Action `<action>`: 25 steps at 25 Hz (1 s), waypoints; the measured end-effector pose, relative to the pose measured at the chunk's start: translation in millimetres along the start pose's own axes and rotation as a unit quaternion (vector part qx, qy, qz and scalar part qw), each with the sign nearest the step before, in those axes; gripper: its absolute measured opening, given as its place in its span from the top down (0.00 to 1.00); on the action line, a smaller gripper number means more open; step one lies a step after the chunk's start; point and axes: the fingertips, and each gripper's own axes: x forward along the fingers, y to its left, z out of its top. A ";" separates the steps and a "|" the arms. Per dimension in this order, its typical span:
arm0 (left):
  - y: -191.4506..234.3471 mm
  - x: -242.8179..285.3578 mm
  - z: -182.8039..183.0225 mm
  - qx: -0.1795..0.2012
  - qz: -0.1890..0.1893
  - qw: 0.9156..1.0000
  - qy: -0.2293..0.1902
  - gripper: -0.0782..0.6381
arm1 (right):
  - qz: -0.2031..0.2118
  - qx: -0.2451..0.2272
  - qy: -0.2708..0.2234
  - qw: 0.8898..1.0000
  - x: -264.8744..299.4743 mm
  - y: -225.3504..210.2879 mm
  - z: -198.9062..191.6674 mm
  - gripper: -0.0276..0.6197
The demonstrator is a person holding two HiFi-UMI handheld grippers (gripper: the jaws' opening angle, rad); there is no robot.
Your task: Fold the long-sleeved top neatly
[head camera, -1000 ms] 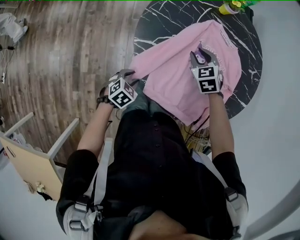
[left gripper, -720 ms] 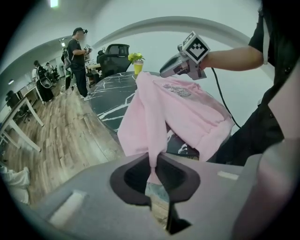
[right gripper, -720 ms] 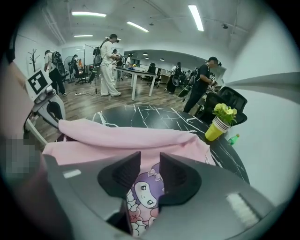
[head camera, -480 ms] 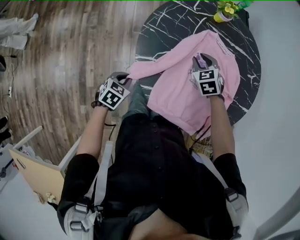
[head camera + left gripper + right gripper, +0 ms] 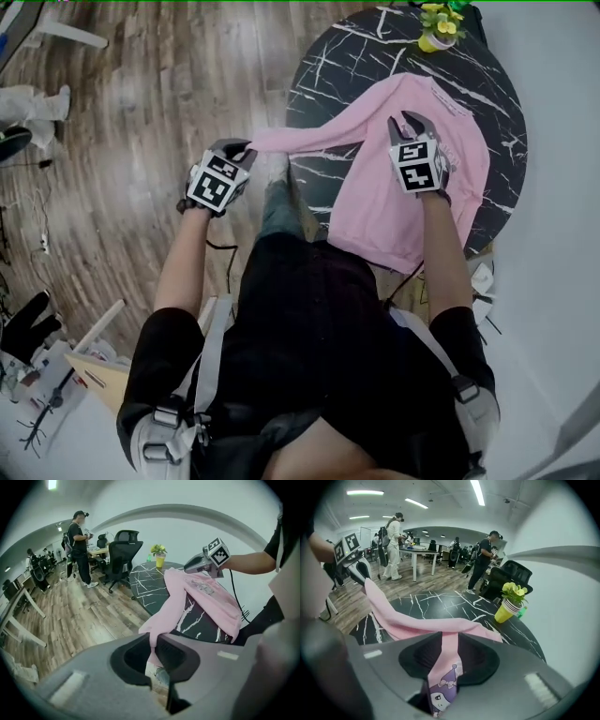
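The left tool (image 5: 236, 150), whose jaws have just been closing, nips the sleeve cuff (image 5: 153, 641) and holds the sleeve (image 5: 300, 139) taut out past the bench (image 5: 328, 66), probably to straighten it. The right tool (image 5: 410, 127) pinches the pink long-sleeved top (image 5: 384, 197) lying beneath it, as an anchor. Only the right gripper view shows the purple cartoon print (image 5: 442, 695) between its jaws.

Sleeve end (image 5: 152, 641) pinched out of sight in left gripper's (image 5: 153, 657) just-closed jaws. Cartoon print (image 5: 440, 696) half covered by right gripper's (image 5: 443, 679) jaws, lately closing on the long-sleeved top (image 5: 403, 187). Table's (image 5: 319, 84) near edge buried under its hem.
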 end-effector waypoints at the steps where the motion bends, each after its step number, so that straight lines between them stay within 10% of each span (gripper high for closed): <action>1: 9.7 2.1 2.7 0.007 -0.008 1.000 0.003 0.84 | -0.006 0.008 0.005 1.000 4.5 -1.1 4.1 0.78; 25: 114.4 21.9 25.5 0.042 -0.154 0.985 0.065 0.84 | -0.056 0.090 0.059 0.993 71.4 2.8 59.9 0.78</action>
